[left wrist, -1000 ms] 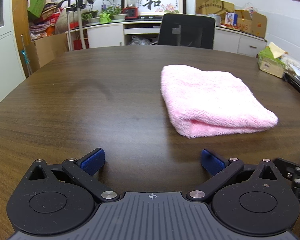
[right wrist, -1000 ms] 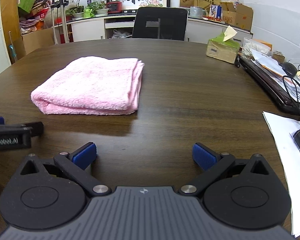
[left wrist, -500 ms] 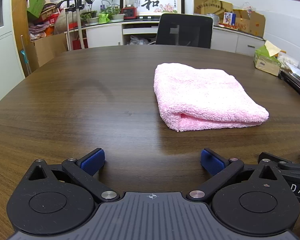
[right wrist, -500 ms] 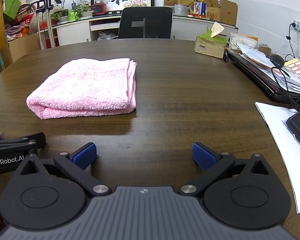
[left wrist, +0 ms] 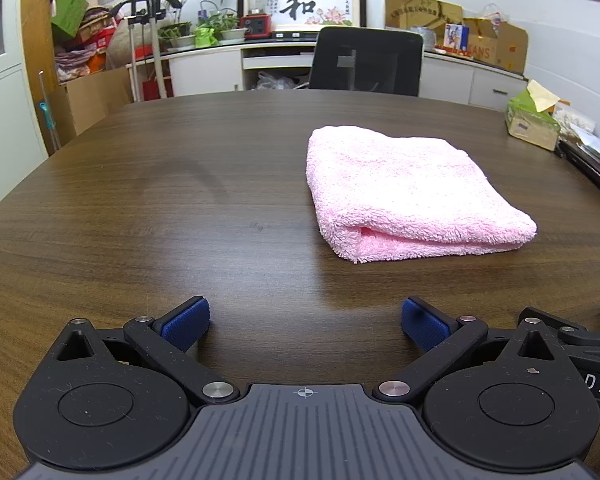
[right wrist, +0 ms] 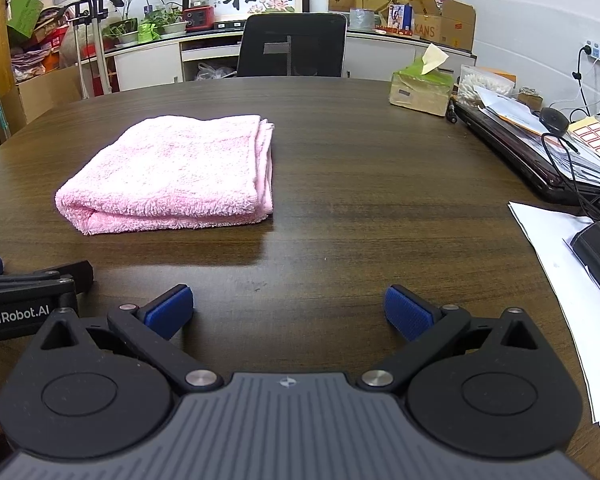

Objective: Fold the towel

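Observation:
A pink towel (left wrist: 404, 192) lies folded into a thick rectangle on the dark wooden table (left wrist: 180, 208); the right wrist view shows the same towel (right wrist: 172, 172) at centre left with its layered edges facing right. My left gripper (left wrist: 305, 322) hovers open near the table's front edge, short of the towel and empty. My right gripper (right wrist: 289, 310) is also open and empty, to the right of the towel's near edge. The left gripper's body (right wrist: 28, 300) shows at the left of the right wrist view.
A black office chair (left wrist: 366, 62) stands at the far side. A tissue box (right wrist: 420, 86), a laptop with papers and cables (right wrist: 540, 148) and white sheets (right wrist: 560, 280) crowd the table's right side. Cabinets and boxes line the back wall.
Both grippers have drawn back a little from the towel and stay open. The towel has not moved on the table.

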A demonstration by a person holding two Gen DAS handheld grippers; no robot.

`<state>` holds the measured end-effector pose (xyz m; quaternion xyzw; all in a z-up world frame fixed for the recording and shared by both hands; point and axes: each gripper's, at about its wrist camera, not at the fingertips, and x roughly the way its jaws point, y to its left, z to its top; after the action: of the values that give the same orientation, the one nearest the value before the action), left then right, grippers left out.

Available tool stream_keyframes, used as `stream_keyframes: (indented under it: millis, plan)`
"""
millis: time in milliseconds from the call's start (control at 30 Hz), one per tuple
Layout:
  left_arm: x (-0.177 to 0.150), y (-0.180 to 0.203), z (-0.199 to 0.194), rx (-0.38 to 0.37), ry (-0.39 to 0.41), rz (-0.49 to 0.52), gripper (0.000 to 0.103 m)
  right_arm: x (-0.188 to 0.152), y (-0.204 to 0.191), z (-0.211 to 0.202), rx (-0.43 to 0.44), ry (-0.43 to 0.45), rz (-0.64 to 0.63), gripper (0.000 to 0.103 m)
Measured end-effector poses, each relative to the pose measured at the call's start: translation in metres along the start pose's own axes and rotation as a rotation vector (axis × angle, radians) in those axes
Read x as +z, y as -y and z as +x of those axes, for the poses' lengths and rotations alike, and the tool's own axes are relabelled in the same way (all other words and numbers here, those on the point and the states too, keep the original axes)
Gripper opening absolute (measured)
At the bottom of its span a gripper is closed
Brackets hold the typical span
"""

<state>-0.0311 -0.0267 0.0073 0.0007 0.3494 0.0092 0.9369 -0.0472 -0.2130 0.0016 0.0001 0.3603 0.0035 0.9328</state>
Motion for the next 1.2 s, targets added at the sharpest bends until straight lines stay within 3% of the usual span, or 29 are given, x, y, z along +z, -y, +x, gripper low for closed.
stream_keyframes:
  millis: [1200]
  plan:
    - [0.0008, 0.0015, 0.0011, -0.007, 0.000, 0.002, 0.103, 0.0039, 0.0090, 0.0031, 0.015, -0.002, -0.010, 0.103]
